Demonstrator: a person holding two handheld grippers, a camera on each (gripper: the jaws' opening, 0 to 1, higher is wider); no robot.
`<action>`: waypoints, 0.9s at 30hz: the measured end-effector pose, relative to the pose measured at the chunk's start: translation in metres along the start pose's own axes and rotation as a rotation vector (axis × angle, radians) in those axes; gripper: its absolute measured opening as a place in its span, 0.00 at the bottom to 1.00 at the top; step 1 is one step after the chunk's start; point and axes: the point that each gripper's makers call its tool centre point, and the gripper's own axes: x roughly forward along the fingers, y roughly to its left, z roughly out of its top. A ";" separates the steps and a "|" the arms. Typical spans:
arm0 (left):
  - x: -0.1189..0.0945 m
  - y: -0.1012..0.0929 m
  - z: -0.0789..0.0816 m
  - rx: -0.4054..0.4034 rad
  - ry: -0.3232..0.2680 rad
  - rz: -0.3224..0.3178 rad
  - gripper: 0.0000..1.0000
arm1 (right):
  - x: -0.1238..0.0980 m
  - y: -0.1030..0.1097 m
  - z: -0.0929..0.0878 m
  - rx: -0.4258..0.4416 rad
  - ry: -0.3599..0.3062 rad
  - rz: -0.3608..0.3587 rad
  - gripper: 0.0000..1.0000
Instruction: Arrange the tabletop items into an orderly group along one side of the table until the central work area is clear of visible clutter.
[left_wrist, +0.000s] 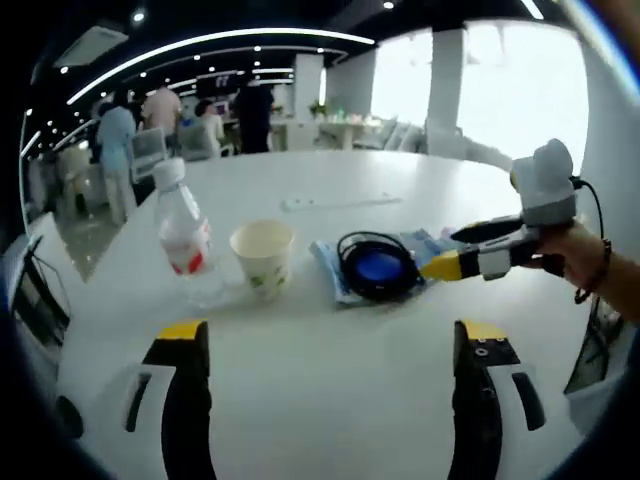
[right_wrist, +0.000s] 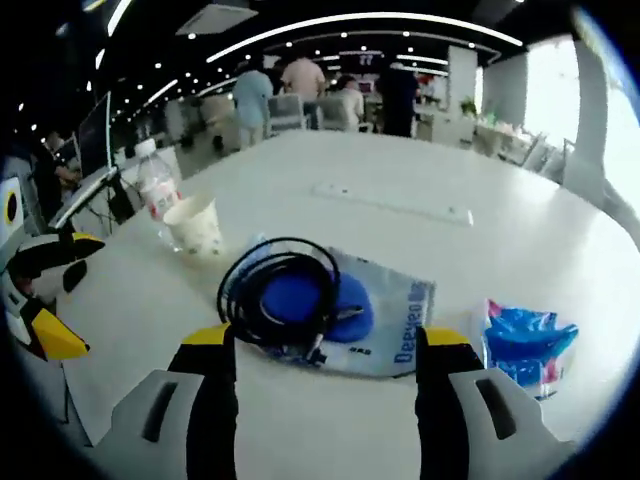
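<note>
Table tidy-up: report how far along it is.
Done: bottle and paper cup already stand side by side. In hand: right claw, open, faces the blue mouse with coiled cable on its plastic bag; nothing gripped. Left claw open. Left: mouse, bag and blue packet need grouping.

The left gripper view looks low across the desk (left_wrist: 330, 400) from farther back. The right gripper view sits close over the black cable coil (right_wrist: 275, 295). Both share the coil, paper cup (left_wrist: 262, 256) and water bottle (left_wrist: 183, 232).
</note>
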 end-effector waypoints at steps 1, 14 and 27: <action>-0.002 0.000 0.000 0.001 -0.005 -0.003 0.99 | 0.002 0.002 0.000 0.020 0.002 0.009 0.72; -0.037 0.000 -0.001 0.041 -0.026 -0.071 0.99 | 0.027 -0.003 -0.008 0.148 0.076 -0.009 0.63; -0.031 0.000 -0.010 0.057 -0.013 -0.090 0.99 | 0.042 -0.013 -0.010 0.156 0.094 -0.082 0.36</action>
